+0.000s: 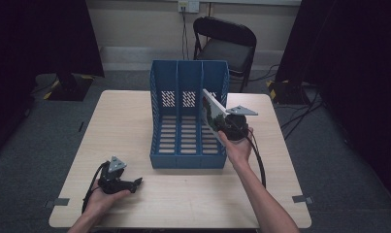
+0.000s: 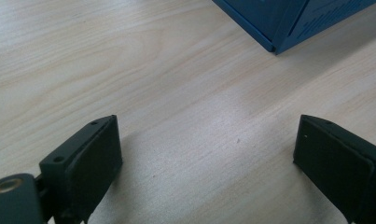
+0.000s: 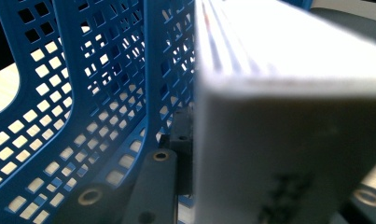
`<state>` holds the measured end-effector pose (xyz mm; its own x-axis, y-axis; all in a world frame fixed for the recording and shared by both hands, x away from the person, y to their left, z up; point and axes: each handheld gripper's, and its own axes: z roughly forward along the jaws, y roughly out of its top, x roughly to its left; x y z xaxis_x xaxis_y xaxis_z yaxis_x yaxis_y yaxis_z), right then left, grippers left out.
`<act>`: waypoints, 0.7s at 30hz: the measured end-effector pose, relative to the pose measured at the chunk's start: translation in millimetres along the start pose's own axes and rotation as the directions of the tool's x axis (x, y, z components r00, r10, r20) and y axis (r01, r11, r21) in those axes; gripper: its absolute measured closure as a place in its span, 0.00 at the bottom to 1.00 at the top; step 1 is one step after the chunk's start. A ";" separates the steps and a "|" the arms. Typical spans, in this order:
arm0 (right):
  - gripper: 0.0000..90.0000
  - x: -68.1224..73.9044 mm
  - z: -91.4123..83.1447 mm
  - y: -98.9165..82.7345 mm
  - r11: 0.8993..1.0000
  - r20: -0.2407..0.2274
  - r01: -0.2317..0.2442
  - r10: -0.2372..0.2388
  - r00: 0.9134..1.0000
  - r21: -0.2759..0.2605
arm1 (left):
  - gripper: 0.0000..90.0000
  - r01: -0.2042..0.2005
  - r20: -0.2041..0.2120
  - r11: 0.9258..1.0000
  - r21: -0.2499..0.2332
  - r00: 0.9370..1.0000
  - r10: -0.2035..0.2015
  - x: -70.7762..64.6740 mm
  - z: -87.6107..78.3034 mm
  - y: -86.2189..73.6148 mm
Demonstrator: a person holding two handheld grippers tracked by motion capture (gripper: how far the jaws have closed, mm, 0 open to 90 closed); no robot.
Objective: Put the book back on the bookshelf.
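Observation:
A blue three-slot file holder [image 1: 188,121] stands upright in the middle of the table, its open side facing me. My right gripper [image 1: 220,125] is shut on a white book [image 1: 211,112] with a pictured cover, held tilted over the holder's right slot. In the right gripper view the book [image 3: 288,116] is close up between the jaws, with the holder's perforated dividers [image 3: 83,93] just to its left. My left gripper [image 1: 136,184] rests on the table at the near left, held by a hand. It is open, with bare wood between its pads [image 2: 97,158].
The pale wooden table [image 1: 135,111] has free room left of the holder and along its near edge. A corner of the holder [image 2: 288,23] lies ahead of the left gripper. A black folding chair [image 1: 227,43] stands behind the table.

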<state>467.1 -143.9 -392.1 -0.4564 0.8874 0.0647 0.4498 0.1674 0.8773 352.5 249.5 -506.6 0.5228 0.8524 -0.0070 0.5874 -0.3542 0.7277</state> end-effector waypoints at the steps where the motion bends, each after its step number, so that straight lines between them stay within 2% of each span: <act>1: 0.85 0.2 0.2 0.1 1.000 0.001 -0.004 0.004 1.000 -0.003 | 0.08 0.001 -0.001 1.000 0.000 1.000 -0.001 -0.1 -0.1 0.0; 13: 0.85 5.0 3.0 -1.0 1.000 0.017 -0.025 0.024 1.000 0.007 | 0.07 0.006 -0.003 1.000 0.001 1.000 -0.006 -0.7 0.4 0.3; 15: 0.84 8.1 2.4 -2.8 1.000 0.026 -0.012 0.011 1.000 0.005 | 0.07 0.006 -0.003 1.000 0.001 1.000 -0.006 -0.8 0.5 0.3; 21: 0.84 9.8 2.1 -6.1 1.000 0.027 -0.021 0.021 0.999 0.005 | 0.07 0.007 -0.004 1.000 0.001 1.000 -0.007 -0.9 0.5 0.3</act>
<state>461.5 -135.3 -397.8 -0.4263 0.9018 0.0703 0.4631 0.1508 0.8734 352.5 248.4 -506.7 0.5163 0.8564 -0.0092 0.5918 -0.3490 0.7266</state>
